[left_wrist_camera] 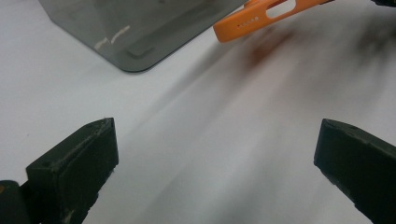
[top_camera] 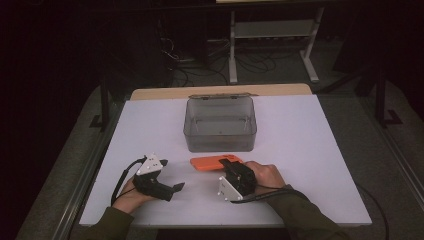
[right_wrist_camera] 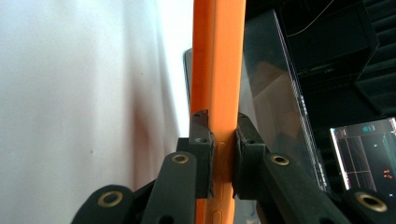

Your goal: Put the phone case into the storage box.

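An orange phone case (top_camera: 209, 163) (left_wrist_camera: 261, 16) (right_wrist_camera: 219, 70) lies flat just in front of the grey see-through box (top_camera: 220, 140) (left_wrist_camera: 130, 28) (right_wrist_camera: 273, 93), mid-table. My right gripper (top_camera: 228, 163) (right_wrist_camera: 223, 135) is rolled onto its side and shut on the case's near right end, its pads pressing on both flat faces. In the left gripper view the case hangs slightly above the white table (top_camera: 300, 165) and casts a shadow. My left gripper (top_camera: 170, 176) (left_wrist_camera: 215, 154) rests to the left of the case, jaws wide open and with nothing between them.
The box is open at the top and looks empty, with its lid hinged back at the far side. Beyond the table's far edge stand a white desk frame (top_camera: 272, 30) and cables on the dark floor. A lit screen (right_wrist_camera: 364, 149) glows off to the side.
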Available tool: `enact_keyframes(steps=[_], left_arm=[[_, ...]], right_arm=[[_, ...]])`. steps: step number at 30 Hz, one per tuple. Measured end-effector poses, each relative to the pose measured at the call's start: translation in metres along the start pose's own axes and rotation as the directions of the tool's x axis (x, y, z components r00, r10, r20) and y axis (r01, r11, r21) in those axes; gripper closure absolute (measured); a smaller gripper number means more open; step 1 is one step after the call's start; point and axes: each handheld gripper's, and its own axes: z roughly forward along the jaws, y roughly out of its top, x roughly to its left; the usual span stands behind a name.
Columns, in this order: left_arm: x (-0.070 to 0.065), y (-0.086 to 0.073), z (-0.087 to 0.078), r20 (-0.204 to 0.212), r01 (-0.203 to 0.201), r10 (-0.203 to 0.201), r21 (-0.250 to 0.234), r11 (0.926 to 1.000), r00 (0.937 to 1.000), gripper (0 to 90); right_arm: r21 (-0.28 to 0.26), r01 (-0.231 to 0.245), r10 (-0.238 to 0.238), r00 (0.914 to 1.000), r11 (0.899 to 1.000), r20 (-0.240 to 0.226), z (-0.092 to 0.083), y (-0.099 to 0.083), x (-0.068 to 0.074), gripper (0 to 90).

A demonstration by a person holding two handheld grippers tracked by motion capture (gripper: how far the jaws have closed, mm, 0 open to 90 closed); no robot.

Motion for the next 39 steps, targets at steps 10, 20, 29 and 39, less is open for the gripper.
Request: enact_keyframes(steps=[10, 20, 29, 39], left_arm=[[0.000, 0.000, 0.000, 0.007, 0.000, 0.000, 0.003, 1.0000, 1.0000, 0.0], [0.001, 0.000, 0.000, 0.017, 0.008, -0.008, 0.008, 0.9999, 0.9998, 0.0], [0.001, 0.001, -0.001, 0.014, 0.007, -0.007, 0.003, 1.0000, 0.9999, 0.0], [0.001, 0.001, -0.001, 0.015, 0.006, -0.007, 0.003, 1.0000, 0.9999, 0.0]], right_arm=[[-0.003, -0.061, 0.061, 0.9979, 0.998, -0.021, 0.000, -0.003, -0.006, 79.4], [-0.002, -0.120, 0.120, 0.9915, 0.993, -0.050, 0.001, -0.005, -0.011, 79.4], [0.001, -0.189, 0.188, 0.9796, 0.982, -0.070, 0.002, -0.008, -0.016, 79.3], [0.001, -0.284, 0.283, 0.9545, 0.959, -0.095, 0.001, -0.011, -0.023, 79.3]])
